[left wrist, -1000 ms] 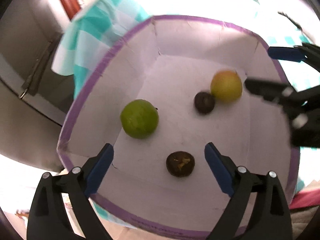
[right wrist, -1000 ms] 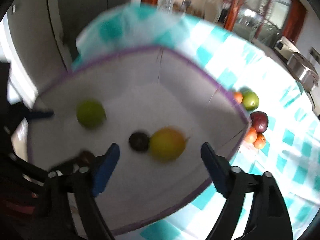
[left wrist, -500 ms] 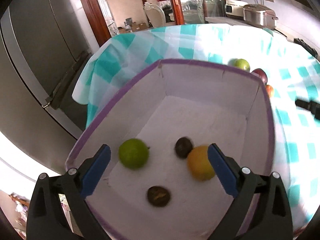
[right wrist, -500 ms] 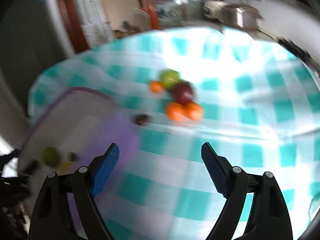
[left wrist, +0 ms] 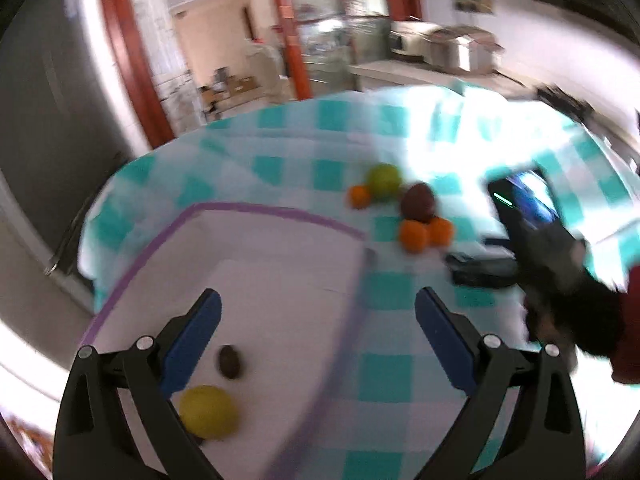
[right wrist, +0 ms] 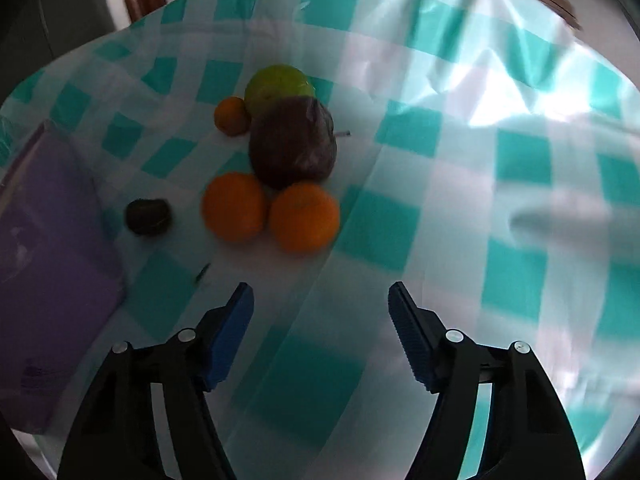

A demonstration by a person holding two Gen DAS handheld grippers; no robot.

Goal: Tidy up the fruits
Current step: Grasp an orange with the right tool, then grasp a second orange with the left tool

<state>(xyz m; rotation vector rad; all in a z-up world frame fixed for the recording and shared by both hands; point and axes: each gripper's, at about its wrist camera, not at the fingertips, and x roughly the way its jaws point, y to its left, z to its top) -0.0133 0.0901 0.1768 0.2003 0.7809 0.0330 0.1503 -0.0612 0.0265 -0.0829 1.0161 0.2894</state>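
A white box with a purple rim (left wrist: 276,212) stands on the checked tablecloth; a yellow fruit (left wrist: 208,412) and a small dark fruit (left wrist: 230,362) lie in it. My left gripper (left wrist: 316,336) is open and empty above the box's right wall. My right gripper (right wrist: 320,312) is open and empty, just short of a fruit pile: two oranges (right wrist: 234,206) (right wrist: 304,216), a dark red fruit (right wrist: 294,142), a green fruit (right wrist: 278,82), a small orange (right wrist: 231,115). A small dark fruit (right wrist: 148,216) lies beside the box wall (right wrist: 52,216). The right gripper also shows in the left wrist view (left wrist: 480,256).
The teal and white checked cloth (right wrist: 500,160) covers the table and hangs over its far edge. A grey cabinet (left wrist: 36,140) stands left of the table. A counter with appliances (left wrist: 448,48) and a doorway are behind.
Both grippers have swung right, away from the box interior. The right gripper has come down close to the fruit pile. The green fruit in the box has left the left wrist view.
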